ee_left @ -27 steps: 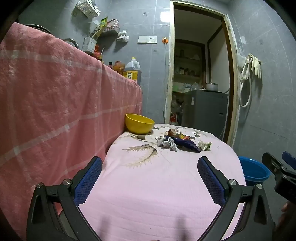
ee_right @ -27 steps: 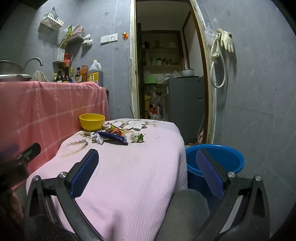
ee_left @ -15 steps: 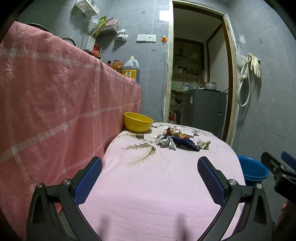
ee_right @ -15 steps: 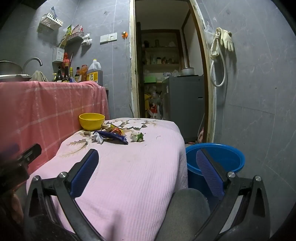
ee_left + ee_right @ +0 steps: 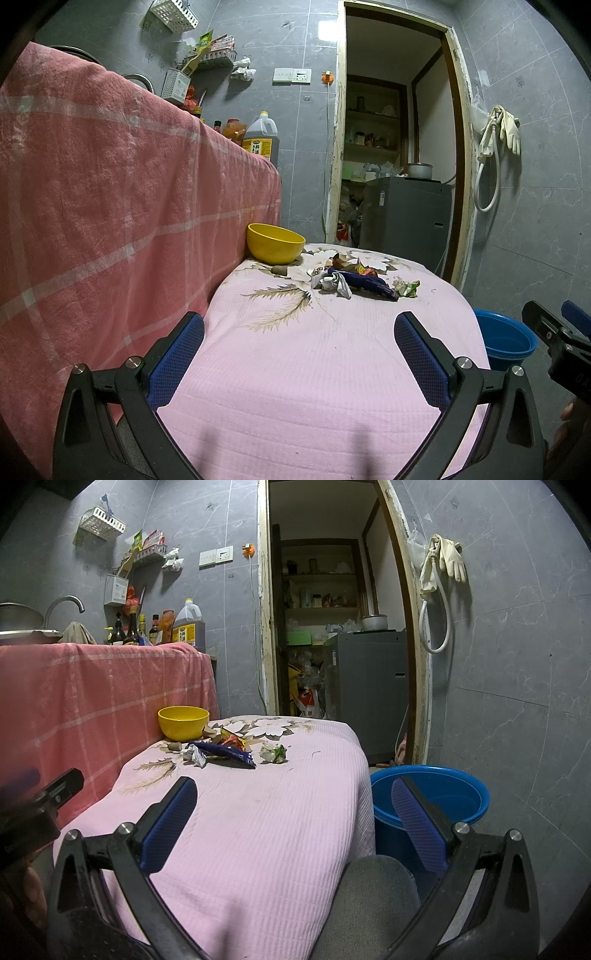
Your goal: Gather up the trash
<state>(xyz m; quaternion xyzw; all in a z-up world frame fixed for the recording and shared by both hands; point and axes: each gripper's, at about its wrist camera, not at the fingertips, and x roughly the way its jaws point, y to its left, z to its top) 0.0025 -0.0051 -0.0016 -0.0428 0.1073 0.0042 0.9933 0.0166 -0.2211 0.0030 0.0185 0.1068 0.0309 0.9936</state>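
A heap of trash lies at the far end of the pink-covered table (image 5: 295,350): a dark blue wrapper (image 5: 369,282) (image 5: 225,753), crumpled white paper (image 5: 332,282) (image 5: 195,755), an orange-red wrapper (image 5: 354,264) (image 5: 231,738) and a green-white crumpled scrap (image 5: 406,288) (image 5: 274,754). My left gripper (image 5: 299,354) is open and empty over the near table end. My right gripper (image 5: 295,819) is open and empty at the table's right edge, well short of the trash. A blue bucket (image 5: 436,805) (image 5: 506,343) stands on the floor right of the table.
A yellow bowl (image 5: 275,243) (image 5: 183,722) stands behind the trash beside a small brown lump (image 5: 279,270). A pink checked cloth (image 5: 110,221) covers the counter on the left. A doorway with a grey appliance (image 5: 365,686) is behind the table. A grey-clad knee (image 5: 369,904) shows below.
The left wrist view has shifted a little, so the trash and bowl sit slightly higher and left. The right gripper has barely moved. Both stay open.
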